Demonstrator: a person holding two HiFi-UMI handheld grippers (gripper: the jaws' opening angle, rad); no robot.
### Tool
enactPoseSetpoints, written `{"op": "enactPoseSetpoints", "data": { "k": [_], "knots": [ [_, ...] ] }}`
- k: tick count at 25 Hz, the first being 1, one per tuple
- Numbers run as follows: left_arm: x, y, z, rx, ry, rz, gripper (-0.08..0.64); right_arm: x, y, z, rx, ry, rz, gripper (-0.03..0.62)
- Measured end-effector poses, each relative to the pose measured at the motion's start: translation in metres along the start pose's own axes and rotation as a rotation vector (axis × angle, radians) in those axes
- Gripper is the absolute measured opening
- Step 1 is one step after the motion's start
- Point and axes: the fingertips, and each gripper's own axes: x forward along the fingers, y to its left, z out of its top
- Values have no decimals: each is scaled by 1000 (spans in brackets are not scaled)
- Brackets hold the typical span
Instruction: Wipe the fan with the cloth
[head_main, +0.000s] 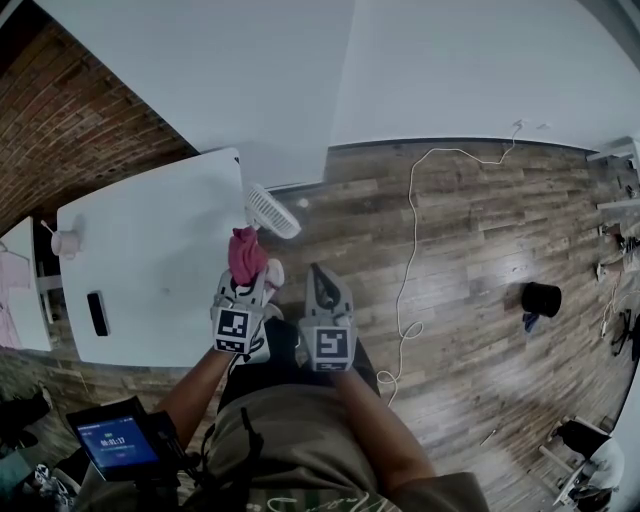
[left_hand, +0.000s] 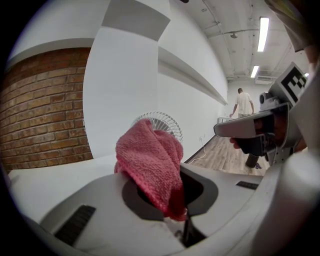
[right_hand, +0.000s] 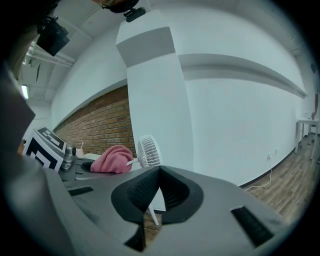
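The left gripper (head_main: 252, 283) is clamped on the pink cloth (head_main: 245, 256), which is held just short of the fan (head_main: 271, 211) and does not appear to touch its grille. The right gripper (head_main: 318, 270), farther back from the fan, is closed and empty. Judged step: approach, and the next move calls for pressing the cloth onto the grille.

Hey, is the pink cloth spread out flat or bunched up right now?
Bunched up: the pink cloth is a crumpled wad, clamped between the fingers of the left gripper.
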Motion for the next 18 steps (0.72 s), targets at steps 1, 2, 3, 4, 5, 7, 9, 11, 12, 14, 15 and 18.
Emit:
{"op": "enactPoseSetpoints", "data": {
  "k": [1, 2, 3, 4, 5, 7, 9, 11, 12, 14, 15, 18],
  "knots": [
    [-1, -1, -1, 1, 1, -2, 55, 0, 0, -1, -5, -3, 0, 1],
    [-1, -1, -3, 4, 2, -2, 55, 0, 1, -2, -6, -3, 1, 0],
    [-2, -2, -4, 7, 4, -2, 55, 0, 2, -1, -1, 2, 4, 0],
    [-2, -2, -6, 12, 7, -1, 55, 0, 3, 0, 6, 10, 9, 0],
    [-3, -4, -7, 15, 10, 0, 55, 0, 4, 1, 13, 18, 14, 0],
    [-4, -6, -10, 13, 16, 0, 55, 0, 6, 0, 17, 28, 26, 2],
    [-5, -8, -13, 1, 20, -2, 55, -1, 6, 0, 13, 28, 29, 1],
    [-6, -9, -16, -9, 23, -7, 55, -2, 5, 1, 3, 21, 18, 2],
    [-6, -9, -16, -12, 25, -9, 55, -2, 4, 1, 0, 20, 13, 0],
    [-6, -10, -19, -18, 33, -15, 55, -2, 2, 1, -6, 17, 8, 0],
    [-6, -11, -21, -21, 37, -16, 55, -2, 1, 0, -10, 16, 8, 0],
    [-7, -12, -25, -25, 44, -16, 55, -1, 3, -1, -10, 10, 13, 0]
  ]
}}
